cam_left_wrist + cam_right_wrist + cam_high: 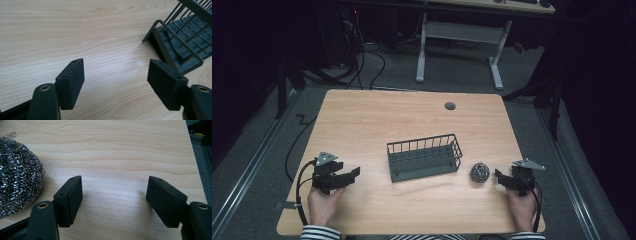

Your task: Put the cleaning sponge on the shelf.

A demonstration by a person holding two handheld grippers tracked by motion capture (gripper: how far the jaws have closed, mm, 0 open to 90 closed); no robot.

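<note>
1. A dark wire basket (424,157) stands near the middle of the wooden table (377,120), its long side roughly across the table and slightly turned. It has upright wire walls and a grid floor.
2. In the high view nothing can be made out inside the basket. In the left gripper view a flat dark piece lies on the grid floor (183,48) near the basket's corner; what it is cannot be told.
3. A steel wool scouring ball (480,172) sits on the table just beside the basket's right end, outside it and apart from it.
4. The left claw (343,177) rests at the table's near left, held in the person's left hand (323,202), jaws spread wide with nothing between them. It points toward the basket's left end, well apart from it.
5. The right claw (500,179) rests at the near right, held in the right hand (522,207), jaws also spread wide and empty. The scouring ball (17,170) lies just beside its left jaw, outside the gap.
6. A striped sleeve (319,232) shows at the left wrist.
</note>
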